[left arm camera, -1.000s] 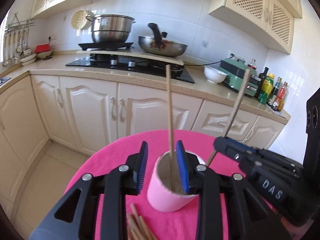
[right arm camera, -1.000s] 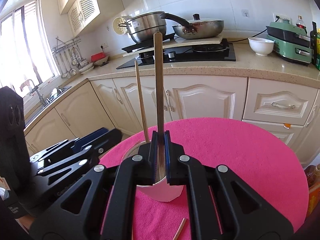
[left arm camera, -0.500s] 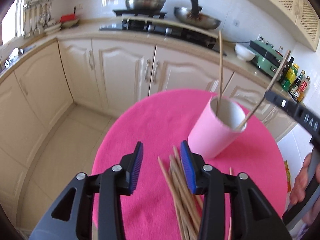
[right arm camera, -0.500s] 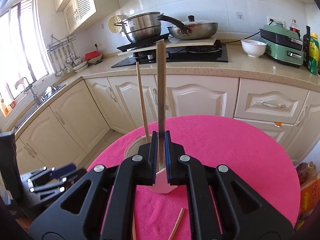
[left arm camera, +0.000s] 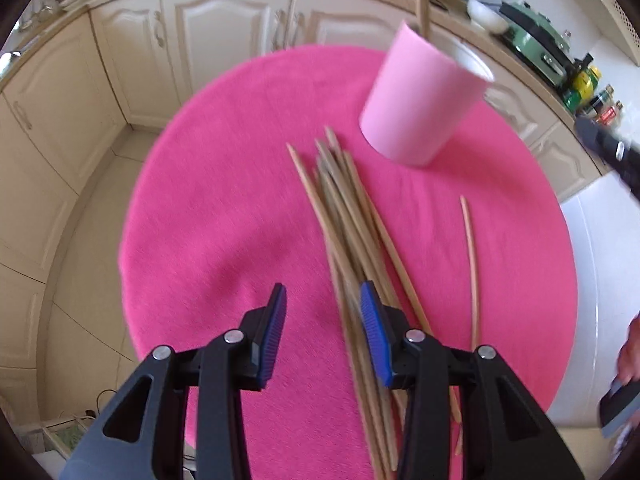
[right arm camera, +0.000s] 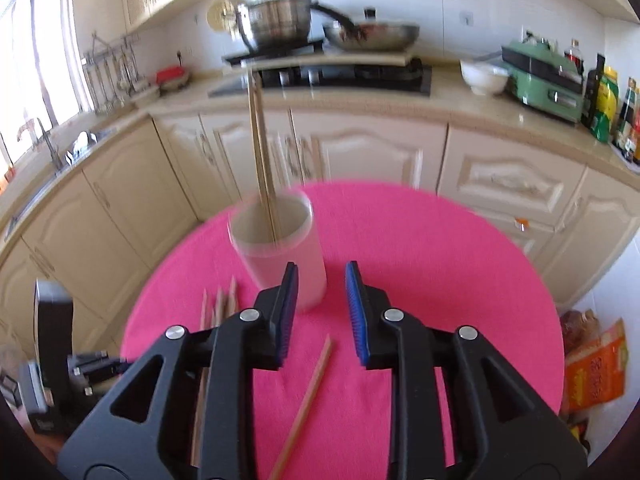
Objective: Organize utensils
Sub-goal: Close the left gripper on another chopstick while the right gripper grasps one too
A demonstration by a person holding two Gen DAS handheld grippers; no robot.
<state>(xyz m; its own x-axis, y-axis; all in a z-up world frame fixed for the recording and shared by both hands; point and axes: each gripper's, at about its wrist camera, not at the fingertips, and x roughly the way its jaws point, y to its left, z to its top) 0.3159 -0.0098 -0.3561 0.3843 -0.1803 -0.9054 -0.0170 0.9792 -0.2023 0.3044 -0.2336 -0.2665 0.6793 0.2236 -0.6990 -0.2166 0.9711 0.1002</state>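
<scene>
A pink cup [left arm camera: 424, 100] stands on the round pink table [left arm camera: 224, 200]; it also shows in the right wrist view [right arm camera: 280, 252] with two wooden chopsticks [right arm camera: 262, 160] standing in it. A pile of several chopsticks [left arm camera: 352, 232] lies in front of the cup, and a single chopstick [left arm camera: 470, 256] lies to its right. My left gripper [left arm camera: 322, 330] is open and empty above the near end of the pile. My right gripper [right arm camera: 320, 312] is open and empty, just in front of the cup, with the single chopstick [right arm camera: 308, 400] below it.
Cream kitchen cabinets [right arm camera: 360, 152] and a counter with a stove, pots [right arm camera: 276, 26], a white bowl and a green appliance [right arm camera: 548, 76] stand behind the table. Orange bags [right arm camera: 596, 364] lie on the floor at the right. The left gripper's body [right arm camera: 52, 360] shows at the left.
My right gripper has let go of its chopstick into the cup, opened and drawn back. My left gripper has moved back and down over the pile.
</scene>
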